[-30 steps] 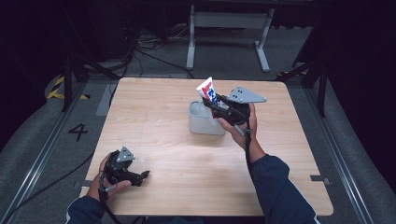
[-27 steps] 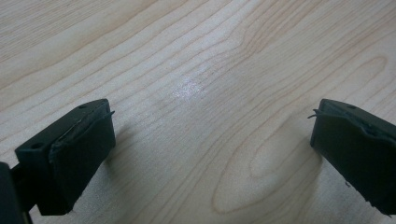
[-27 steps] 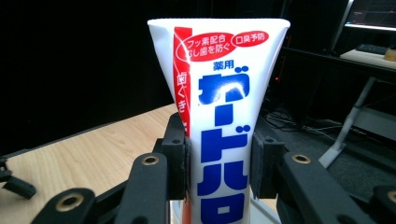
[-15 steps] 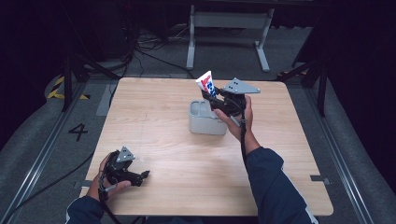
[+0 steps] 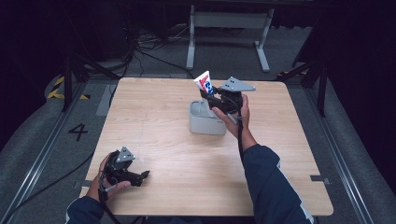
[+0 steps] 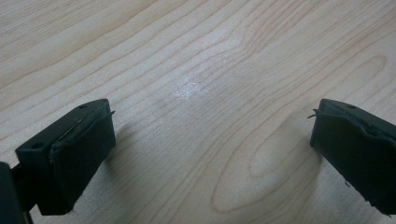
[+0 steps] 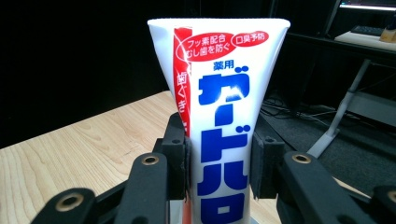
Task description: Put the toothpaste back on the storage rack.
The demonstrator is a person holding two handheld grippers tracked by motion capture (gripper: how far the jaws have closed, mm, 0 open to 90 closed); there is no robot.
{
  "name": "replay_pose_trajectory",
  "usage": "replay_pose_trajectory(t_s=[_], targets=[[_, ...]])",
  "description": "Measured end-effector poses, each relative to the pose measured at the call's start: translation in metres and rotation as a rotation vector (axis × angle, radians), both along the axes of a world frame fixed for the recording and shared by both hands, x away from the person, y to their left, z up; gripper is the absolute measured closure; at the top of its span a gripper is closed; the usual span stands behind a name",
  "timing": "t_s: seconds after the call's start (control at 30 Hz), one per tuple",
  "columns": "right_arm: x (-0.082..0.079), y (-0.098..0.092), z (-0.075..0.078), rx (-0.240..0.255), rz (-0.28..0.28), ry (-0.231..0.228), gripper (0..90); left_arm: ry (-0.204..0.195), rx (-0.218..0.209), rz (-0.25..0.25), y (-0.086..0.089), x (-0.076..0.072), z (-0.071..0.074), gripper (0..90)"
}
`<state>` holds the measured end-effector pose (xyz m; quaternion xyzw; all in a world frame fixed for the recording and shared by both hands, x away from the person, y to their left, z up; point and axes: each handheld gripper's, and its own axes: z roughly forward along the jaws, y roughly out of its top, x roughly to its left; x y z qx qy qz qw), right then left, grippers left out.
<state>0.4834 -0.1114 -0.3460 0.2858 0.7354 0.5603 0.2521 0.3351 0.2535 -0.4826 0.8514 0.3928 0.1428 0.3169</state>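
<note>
From the high view we see the right tongs [image 5: 208, 96] clamped on a white toothpaste tube [image 5: 204, 82], held upright with its flat crimped end up, just above the grey rectangular container [image 5: 204, 122] standing mid-surface; the left tongs [image 5: 141, 176] rest near the front left corner of the wooden surface [image 5: 154, 135], well apart from it. In the left gripper view we find both pads [image 6: 79, 151] spread wide over bare wood. In the right gripper view the pads [image 7: 180, 156] press the tube [image 7: 219, 116] from both sides, blue and red lettering facing us
</note>
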Motion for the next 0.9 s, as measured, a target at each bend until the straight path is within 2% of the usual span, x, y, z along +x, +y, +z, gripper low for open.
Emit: replay_pose_trajectory(t_s=[0.4, 0.53, 0.63, 0.8, 0.9], targets=[[0.002, 0.000, -0.004, -0.004, -0.002, 0.008, 65.2, 0.001, -0.009, 0.007, 0.000, -0.001, -0.001, 0.5], [0.004, 0.000, -0.006, -0.027, 0.001, 0.003, 65.1, 0.001, -0.009, 0.007, 0.000, -0.001, -0.001, 0.5], [0.005, 0.000, -0.008, -0.036, 0.006, 0.017, 65.0, -0.001, -0.007, 0.007, 0.000, -0.001, -0.001, 0.5], [0.005, 0.001, -0.013, -0.080, 0.032, 0.016, 64.8, -0.002, -0.007, 0.005, 0.000, -0.001, -0.001, 0.5], [0.004, -0.001, -0.013, -0.079, 0.039, 0.024, 64.7, -0.002, -0.008, 0.002, 0.000, -0.001, -0.001, 0.5]])
